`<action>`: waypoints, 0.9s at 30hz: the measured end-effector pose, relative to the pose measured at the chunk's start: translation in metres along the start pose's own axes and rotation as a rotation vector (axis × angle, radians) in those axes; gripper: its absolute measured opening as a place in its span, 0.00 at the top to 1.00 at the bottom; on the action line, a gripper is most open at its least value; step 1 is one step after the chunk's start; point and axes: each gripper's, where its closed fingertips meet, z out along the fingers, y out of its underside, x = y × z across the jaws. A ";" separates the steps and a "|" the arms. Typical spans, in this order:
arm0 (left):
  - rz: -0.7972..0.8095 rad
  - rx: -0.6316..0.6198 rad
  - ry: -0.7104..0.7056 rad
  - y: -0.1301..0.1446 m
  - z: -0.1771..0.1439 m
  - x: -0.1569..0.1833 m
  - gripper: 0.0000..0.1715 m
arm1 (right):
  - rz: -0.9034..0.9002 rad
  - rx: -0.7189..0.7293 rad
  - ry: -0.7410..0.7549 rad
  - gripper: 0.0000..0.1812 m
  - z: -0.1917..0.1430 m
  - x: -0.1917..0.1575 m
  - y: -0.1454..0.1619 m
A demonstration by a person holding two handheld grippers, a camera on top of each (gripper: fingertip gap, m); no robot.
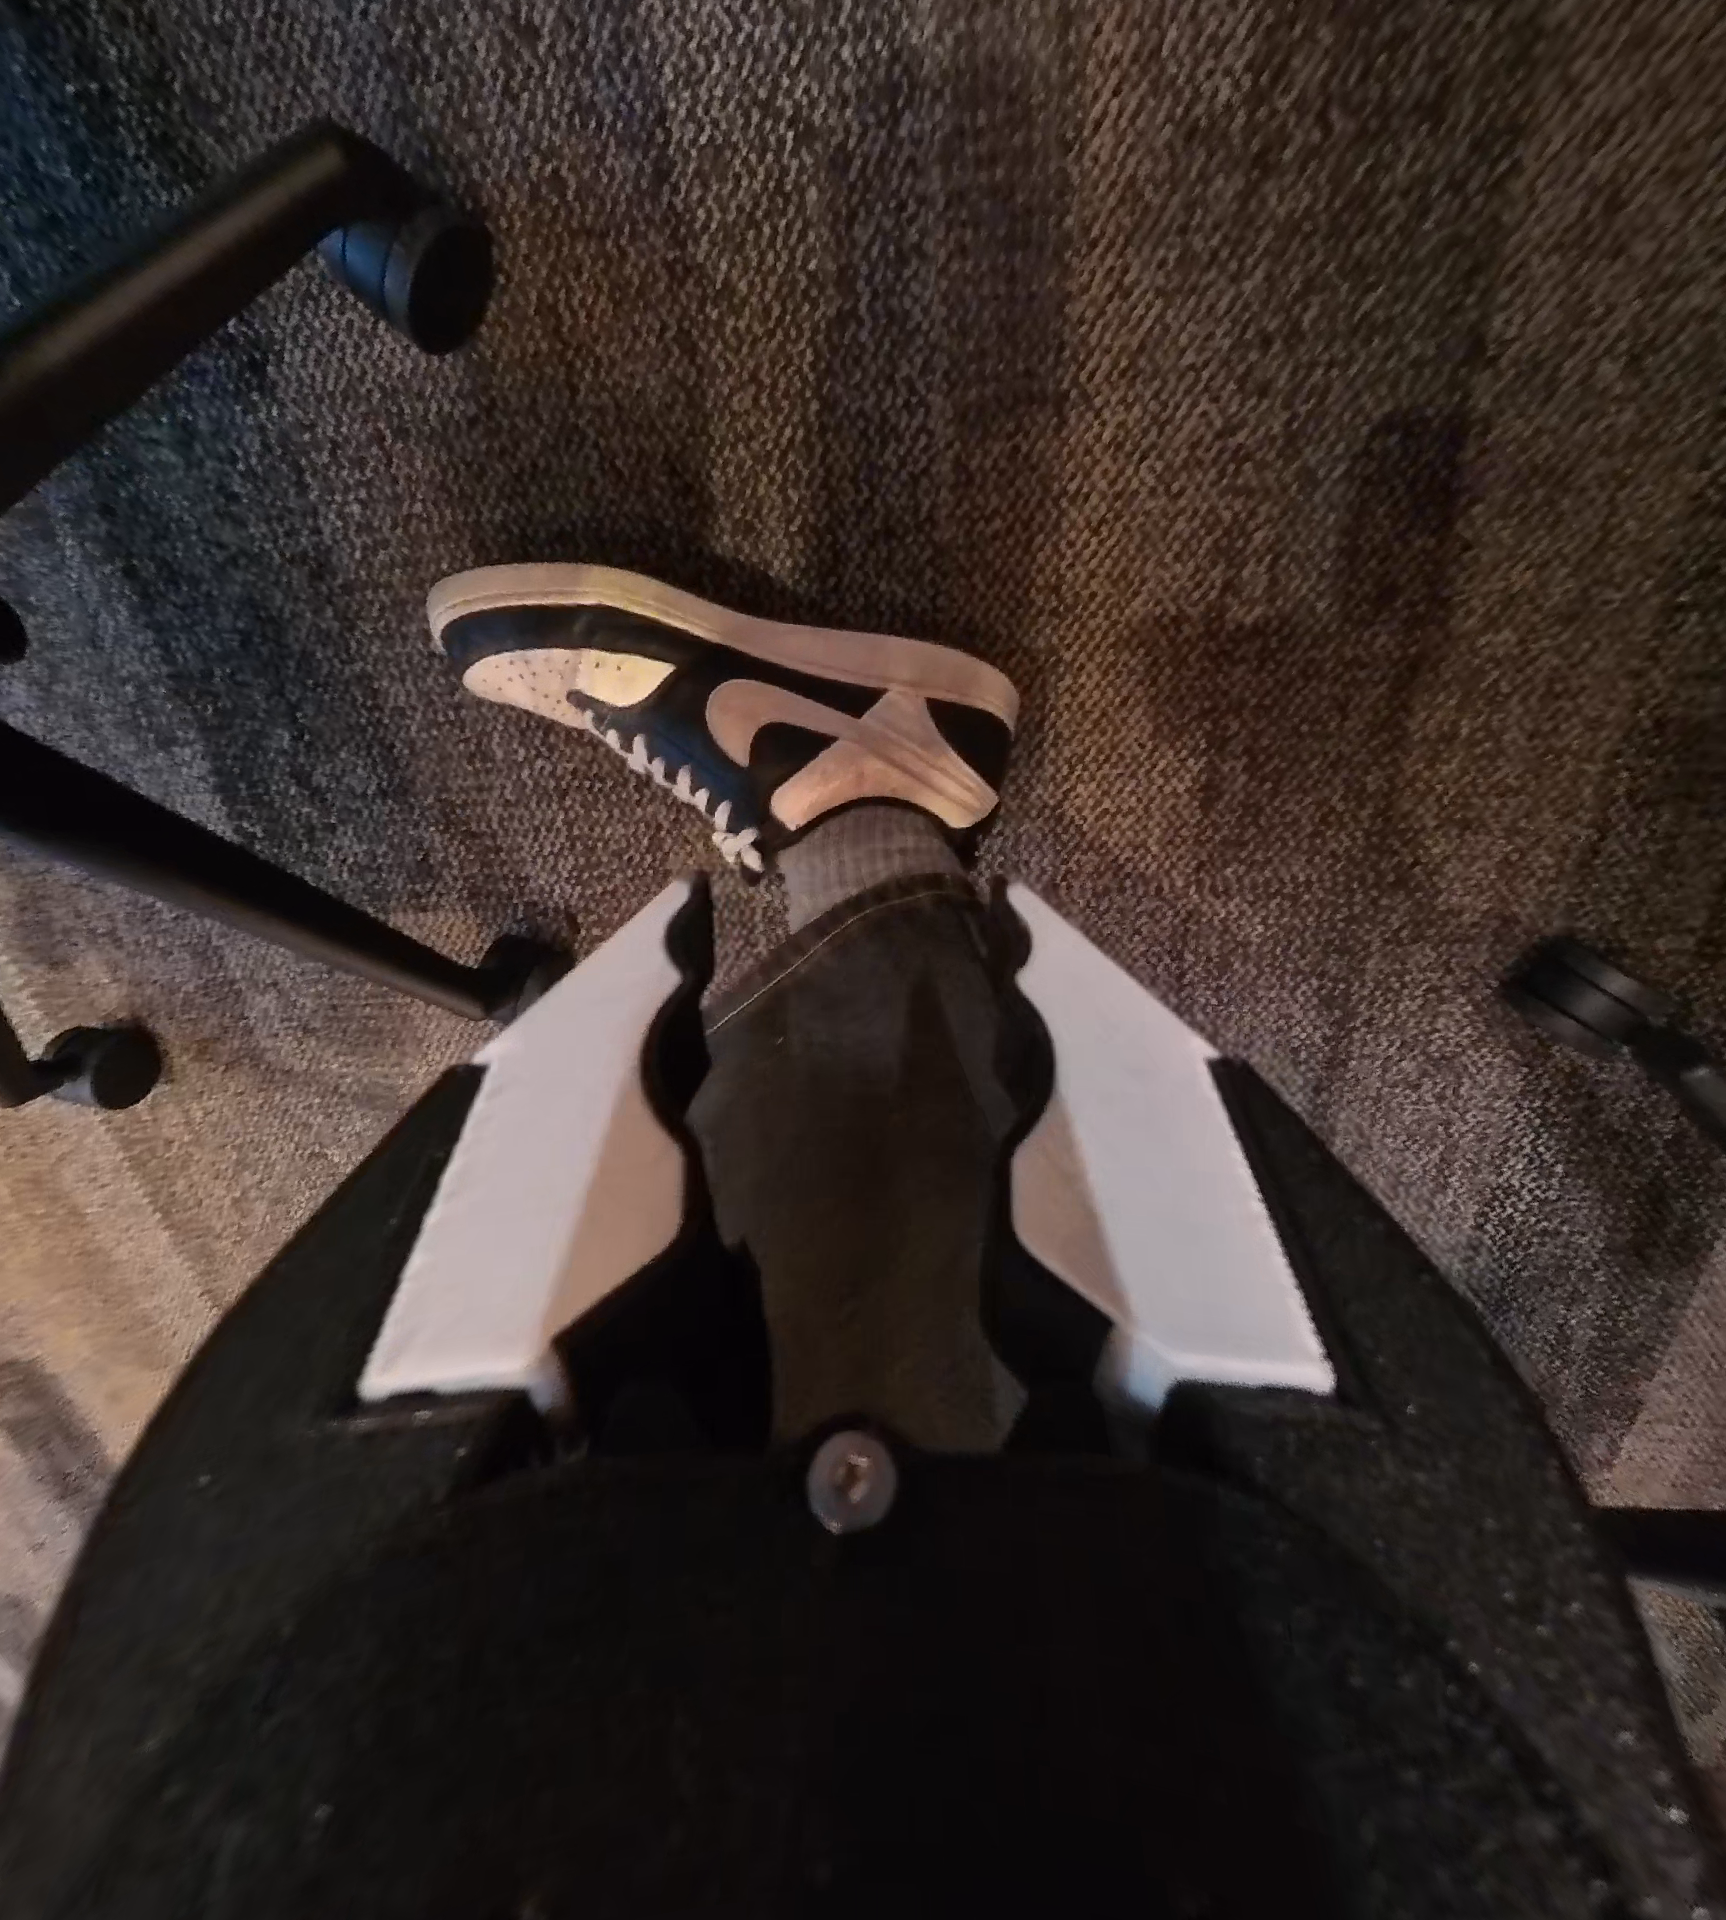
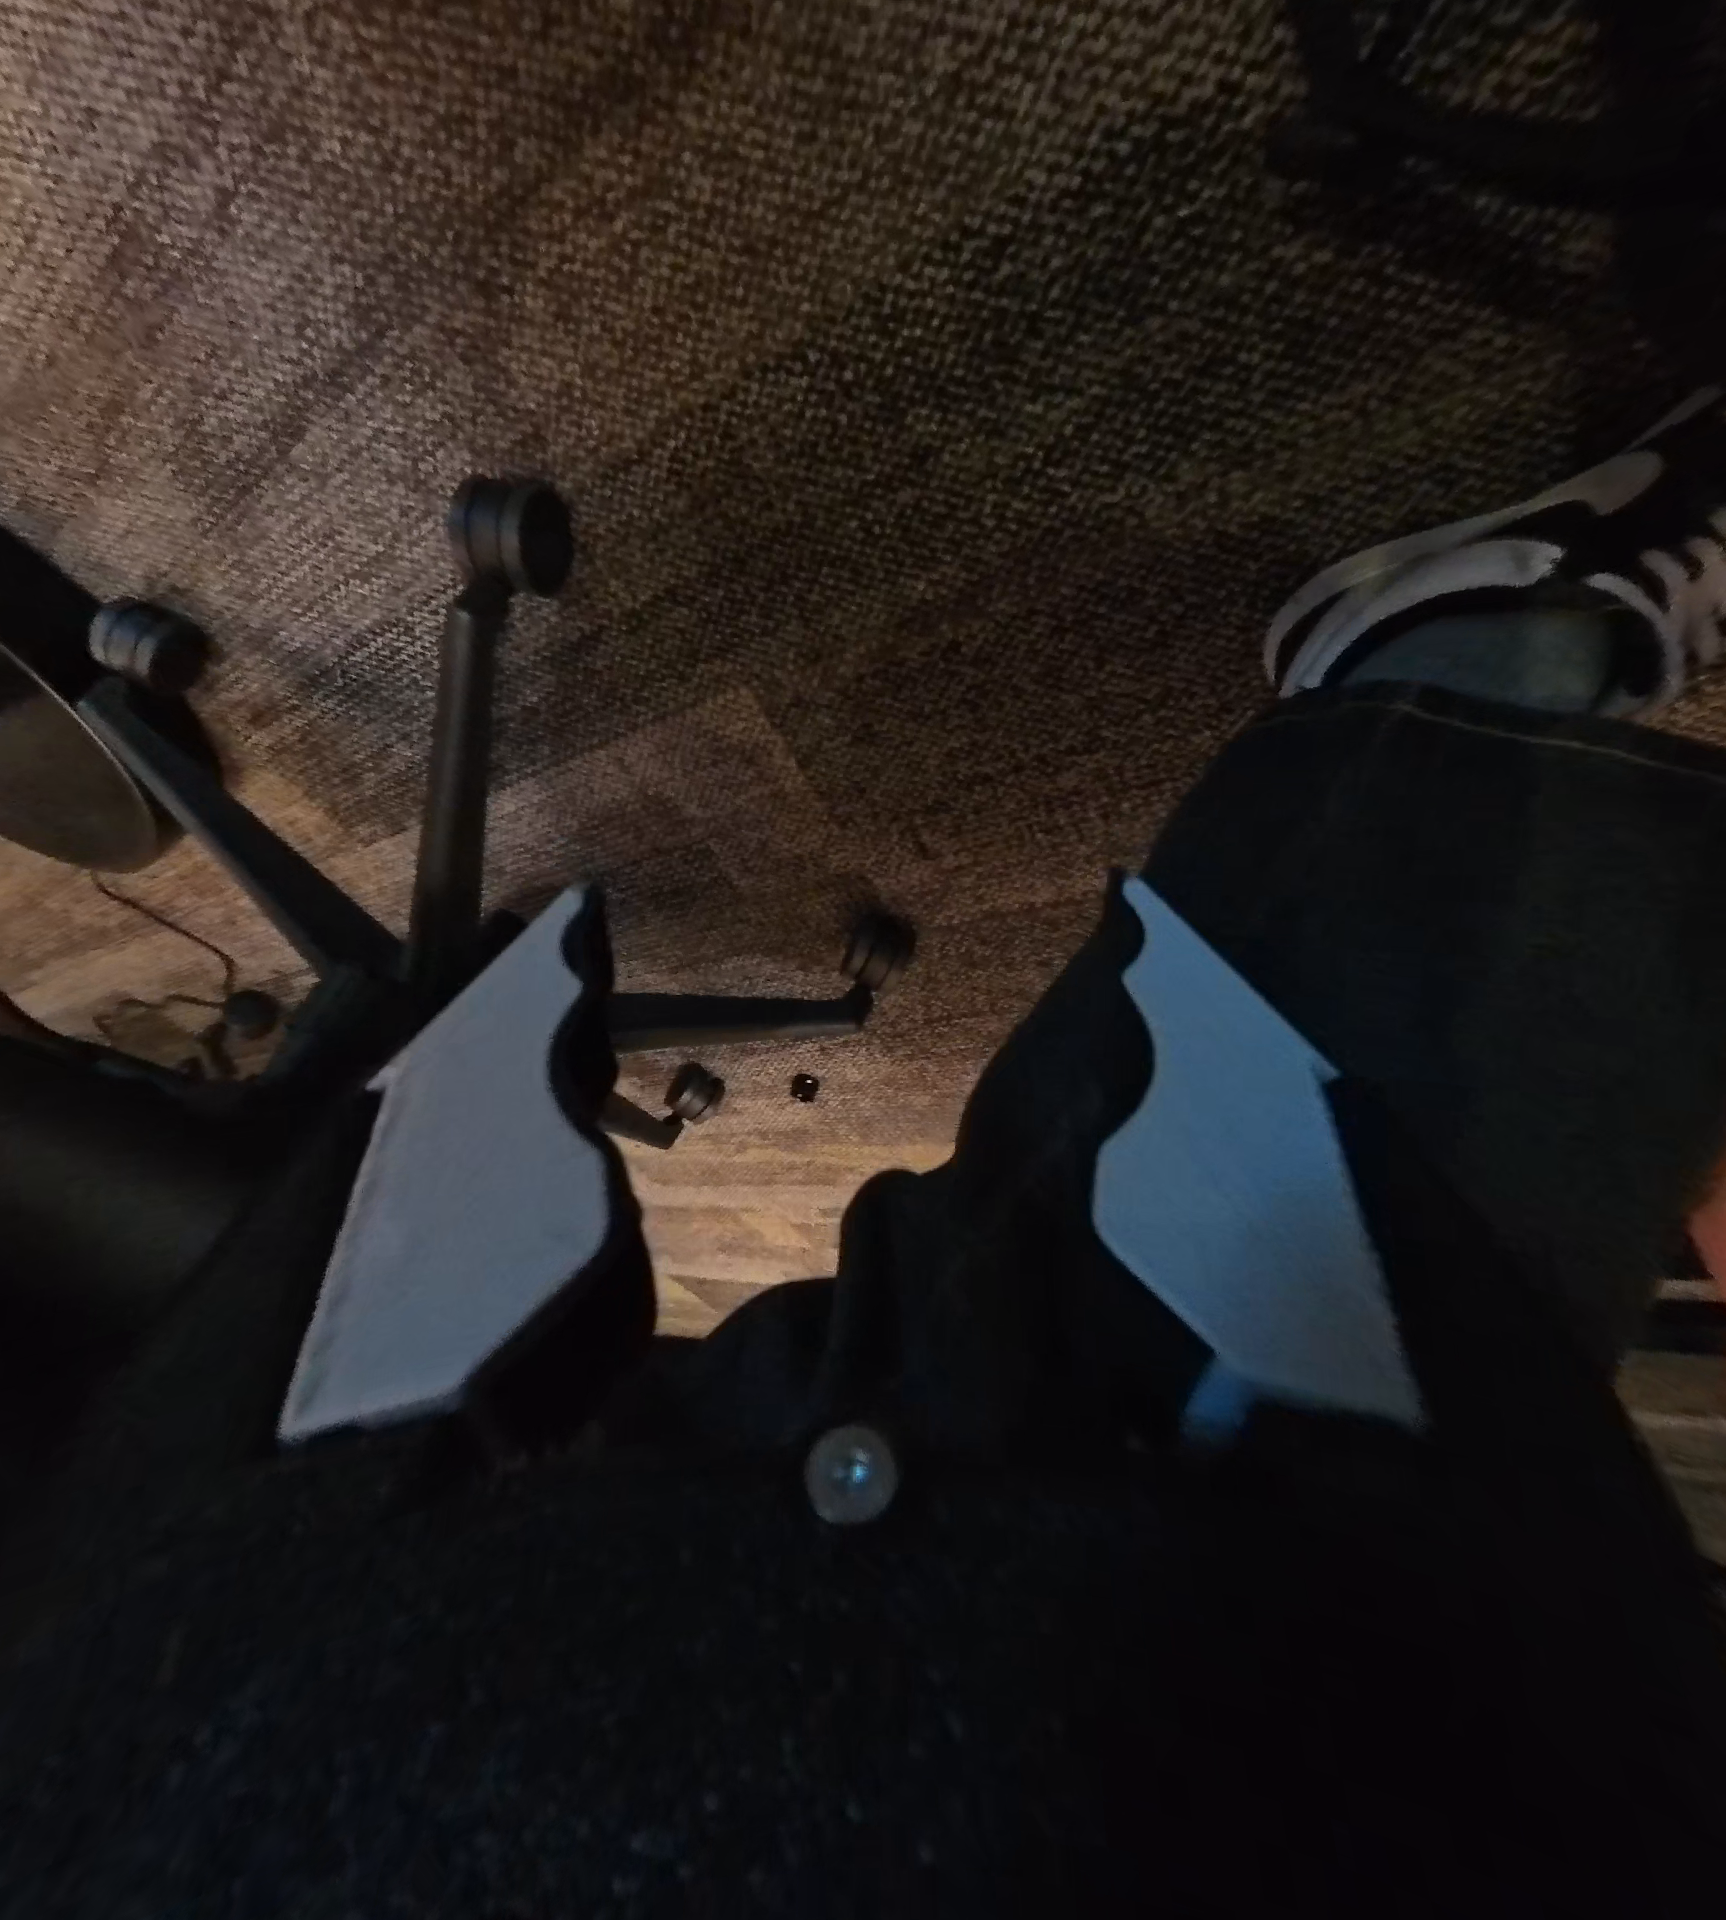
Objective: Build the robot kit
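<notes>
We see the left gripper [image 1: 848,894] spread wide and empty above a dark trouser leg [image 1: 838,1143] and black-and-white sneaker [image 1: 724,707]. The right gripper [image 2: 854,904] also gapes empty over open carpet [image 2: 890,364], chair casters [image 2: 516,535] just left.

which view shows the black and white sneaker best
The left wrist view: the whole sneaker lies side-on on the carpet, just past the open left gripper. The right wrist view cuts one off at its edge.
</notes>
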 end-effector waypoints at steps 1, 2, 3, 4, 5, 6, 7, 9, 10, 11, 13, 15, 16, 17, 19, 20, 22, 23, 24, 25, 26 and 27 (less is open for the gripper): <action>-0.001 0.001 -0.004 -0.001 -0.001 -0.001 0.69 | -0.014 -0.007 0.014 0.48 0.001 0.001 0.001; -0.007 0.008 0.003 -0.003 -0.002 0.000 0.69 | -0.025 -0.013 0.019 0.47 0.002 0.000 0.001; -0.016 0.017 0.014 -0.004 -0.003 0.001 0.69 | -0.026 -0.013 0.015 0.47 0.002 -0.001 0.001; -0.024 0.024 0.024 -0.006 -0.003 0.002 0.69 | -0.025 -0.012 0.007 0.47 0.002 -0.003 0.001; -0.026 0.029 0.028 -0.006 -0.004 0.003 0.69 | -0.027 -0.012 -0.001 0.47 0.003 -0.004 0.001; -0.023 0.028 0.026 -0.005 -0.003 0.003 0.69 | -0.032 -0.015 -0.005 0.47 0.004 -0.006 0.001; -0.016 0.022 0.022 -0.004 -0.002 0.003 0.69 | -0.036 -0.018 -0.006 0.47 0.004 -0.007 0.002; -0.002 0.009 0.011 -0.002 -0.001 0.002 0.69 | -0.043 -0.022 -0.009 0.47 0.005 -0.009 0.002; 0.006 0.006 0.010 -0.001 0.000 0.003 0.69 | -0.048 -0.024 -0.012 0.47 0.006 -0.010 0.002; 0.011 0.005 0.009 -0.001 0.000 0.004 0.69 | -0.052 -0.026 -0.014 0.47 0.006 -0.011 0.002; 0.016 0.005 0.009 -0.001 0.000 0.004 0.69 | -0.057 -0.028 -0.010 0.47 0.007 -0.012 0.002; 0.005 -0.005 0.021 0.001 0.001 0.005 0.69 | -0.058 -0.032 -0.011 0.47 0.007 -0.012 0.002; -0.013 -0.017 0.034 0.004 0.003 0.006 0.69 | -0.059 -0.037 -0.013 0.47 0.008 -0.013 0.003; -0.033 -0.029 0.042 0.007 0.004 0.004 0.69 | -0.061 -0.040 -0.011 0.47 0.008 -0.013 0.003; -0.059 -0.052 0.018 0.013 0.006 -0.004 0.69 | -0.072 -0.047 -0.006 0.47 0.010 -0.014 0.004; -0.065 -0.061 0.012 0.015 0.006 -0.006 0.69 | -0.076 -0.049 -0.007 0.47 0.010 -0.015 0.004; -0.073 -0.055 0.024 0.015 0.006 -0.005 0.69 | -0.079 -0.045 -0.010 0.46 0.010 -0.017 0.003; -0.073 -0.050 0.033 0.014 0.006 -0.003 0.69 | -0.079 -0.041 -0.008 0.46 0.010 -0.017 0.002; -0.070 -0.047 0.040 0.013 0.006 -0.001 0.69 | -0.078 -0.036 -0.006 0.46 0.009 -0.017 0.001; -0.062 -0.046 0.046 0.013 0.006 0.000 0.69 | -0.075 -0.032 -0.008 0.46 0.009 -0.017 0.000; -0.050 -0.049 0.051 0.013 0.007 0.003 0.69 | -0.073 -0.029 -0.010 0.46 0.009 -0.017 -0.001; -0.041 -0.054 0.050 0.014 0.007 0.004 0.69 | -0.071 -0.027 -0.011 0.46 0.009 -0.018 -0.002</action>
